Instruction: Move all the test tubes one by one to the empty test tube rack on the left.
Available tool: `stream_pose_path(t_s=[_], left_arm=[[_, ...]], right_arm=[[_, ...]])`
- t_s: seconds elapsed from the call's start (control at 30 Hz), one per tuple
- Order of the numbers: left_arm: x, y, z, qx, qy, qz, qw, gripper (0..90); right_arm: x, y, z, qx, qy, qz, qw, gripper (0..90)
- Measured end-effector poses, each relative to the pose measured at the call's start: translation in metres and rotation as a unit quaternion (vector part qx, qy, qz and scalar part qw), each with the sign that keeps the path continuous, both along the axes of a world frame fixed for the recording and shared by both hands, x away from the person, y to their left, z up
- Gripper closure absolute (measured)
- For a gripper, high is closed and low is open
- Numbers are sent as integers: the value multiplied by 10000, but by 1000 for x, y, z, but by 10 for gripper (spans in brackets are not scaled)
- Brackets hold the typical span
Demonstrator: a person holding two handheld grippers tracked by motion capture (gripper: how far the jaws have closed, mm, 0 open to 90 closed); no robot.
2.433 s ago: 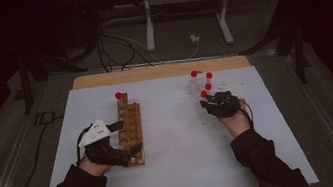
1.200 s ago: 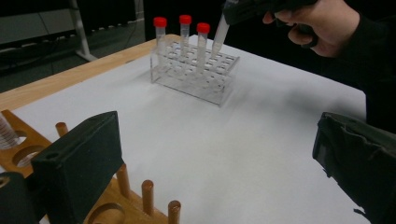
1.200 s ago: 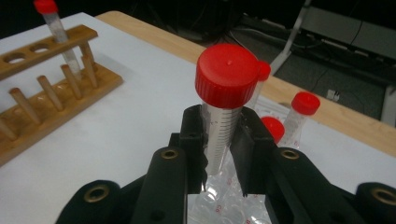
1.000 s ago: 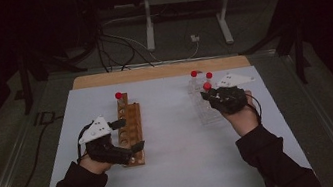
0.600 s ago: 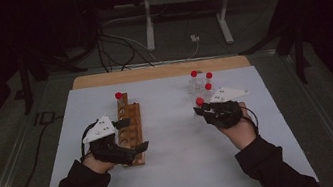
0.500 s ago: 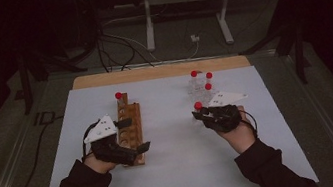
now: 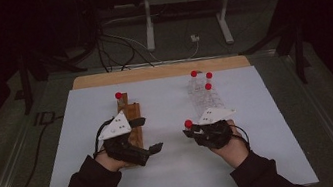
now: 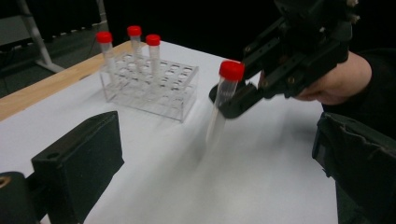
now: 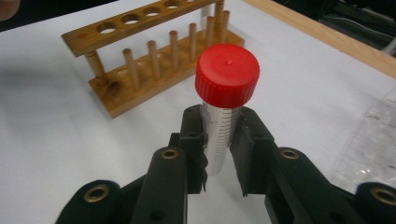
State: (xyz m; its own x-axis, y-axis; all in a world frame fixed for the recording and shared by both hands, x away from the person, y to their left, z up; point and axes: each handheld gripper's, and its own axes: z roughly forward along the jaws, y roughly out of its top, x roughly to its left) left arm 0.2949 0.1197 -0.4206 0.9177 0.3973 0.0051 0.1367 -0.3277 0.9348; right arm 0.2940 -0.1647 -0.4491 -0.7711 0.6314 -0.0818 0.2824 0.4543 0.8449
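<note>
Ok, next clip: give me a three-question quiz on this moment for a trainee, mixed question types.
1. True or false: the right gripper is shut on a red-capped tube.
2. How many capped tubes stand in the clear rack?
A. one
B. three
C. five
3. Which rack does the left gripper rest beside?

Key:
1. True. In the right gripper view its pads clamp the tube just below the cap, and the tube is upright.
2. B. Three tubes with red caps stand at one end of the rack.
3. The wooden rack, which already holds one capped tube at its far end.
</note>
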Motion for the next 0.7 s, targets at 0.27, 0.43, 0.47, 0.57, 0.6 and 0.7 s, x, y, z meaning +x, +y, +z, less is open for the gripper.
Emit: stream_pose_path(t_s=[0.27, 0.43, 0.47, 0.57, 0.6, 0.7], left_arm=[[1, -21, 0, 77, -12, -157, 9998, 58], [2, -32, 1, 135, -46, -233, 9996, 106], [2, -34, 1, 130, -50, -275, 9995, 115], [3, -39, 1, 131, -67, -313, 9994, 162], [3, -41, 1, 176, -82, -305, 9993, 166], [3, -45, 0, 207, -109, -305, 9993, 216]], right_arm=[[-6, 9, -5, -47, 51, 179, 9998, 755], [-9, 12, -5, -55, 67, 243, 9997, 755], [-9, 12, -5, -49, 70, 252, 9996, 755], [-10, 13, -5, -49, 84, 270, 9996, 755], [-11, 13, -5, -52, 83, 276, 9996, 755], [-11, 14, -5, -34, 91, 291, 9995, 755]])
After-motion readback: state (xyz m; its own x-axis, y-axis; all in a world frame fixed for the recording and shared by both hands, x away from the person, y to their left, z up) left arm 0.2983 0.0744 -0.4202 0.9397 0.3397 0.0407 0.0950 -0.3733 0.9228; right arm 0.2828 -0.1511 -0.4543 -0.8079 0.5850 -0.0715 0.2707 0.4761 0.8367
